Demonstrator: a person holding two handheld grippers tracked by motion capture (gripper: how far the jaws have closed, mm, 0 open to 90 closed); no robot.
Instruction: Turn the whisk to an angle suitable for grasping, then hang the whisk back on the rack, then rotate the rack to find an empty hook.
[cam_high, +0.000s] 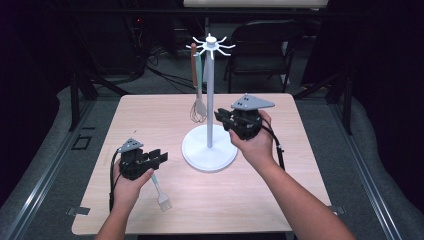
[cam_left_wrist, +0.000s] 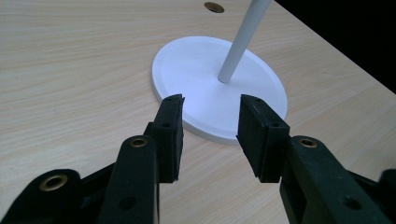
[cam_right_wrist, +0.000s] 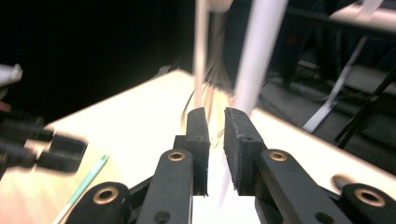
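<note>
A white stand (cam_high: 209, 75) with a round base (cam_high: 197, 152) and a ring of hooks on top rises mid-table. From the hooks hangs a brown-handled whisk (cam_high: 199, 106), with a pale teal utensil (cam_high: 205, 70) beside it. My right gripper (cam_high: 220, 116) hovers just right of the pole, pointing left at the whisk; its jaws stand slightly apart with nothing between them (cam_right_wrist: 215, 114), and the blurred whisk wires (cam_right_wrist: 208, 88) and pole (cam_right_wrist: 257, 60) lie beyond. My left gripper (cam_high: 161, 157) rests open and holds nothing (cam_left_wrist: 210, 100), facing the base (cam_left_wrist: 196, 74). A teal-handled brush (cam_high: 159, 192) lies by it.
The light wood table (cam_high: 150, 115) has a small hole (cam_left_wrist: 214, 7) in it beyond the base. A dark folding chair (cam_high: 265, 45) and cables stand behind the table's far edge. Dark floor surrounds the table on all sides.
</note>
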